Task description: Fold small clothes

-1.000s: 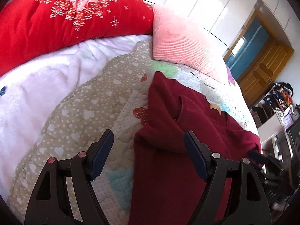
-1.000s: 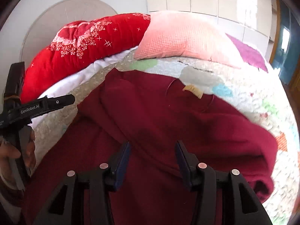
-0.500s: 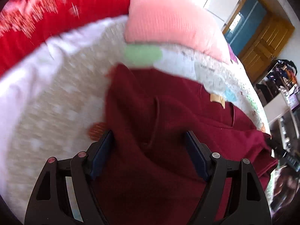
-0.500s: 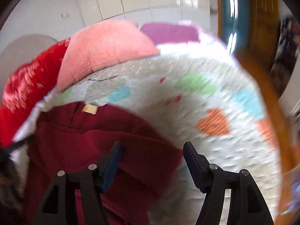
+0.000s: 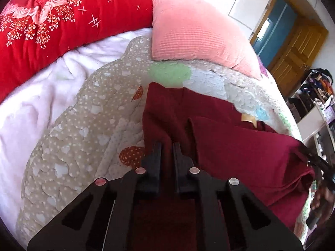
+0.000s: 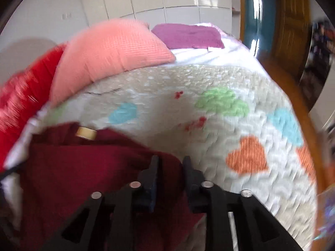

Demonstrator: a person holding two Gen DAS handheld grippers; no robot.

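A dark red garment [image 5: 230, 146] with a tan neck label lies partly folded on the heart-patterned quilt [image 5: 83, 125]. My left gripper [image 5: 167, 146] is shut on a fold of its left side. In the right wrist view the same garment [image 6: 83, 167] lies at lower left, and my right gripper [image 6: 170, 161] is shut on its right edge. The right wrist view is blurred by motion.
A red floral duvet [image 5: 62, 21] and a pink pillow [image 5: 199, 35] lie at the head of the bed. A purple cloth [image 6: 188, 35] lies beyond the pillow. A wooden door [image 5: 293, 52] and a cluttered shelf [image 5: 318, 96] stand to the right.
Both grippers went from open to shut on the red garment. The right gripper swung to the garment's right edge; the left moved onto its left fold.
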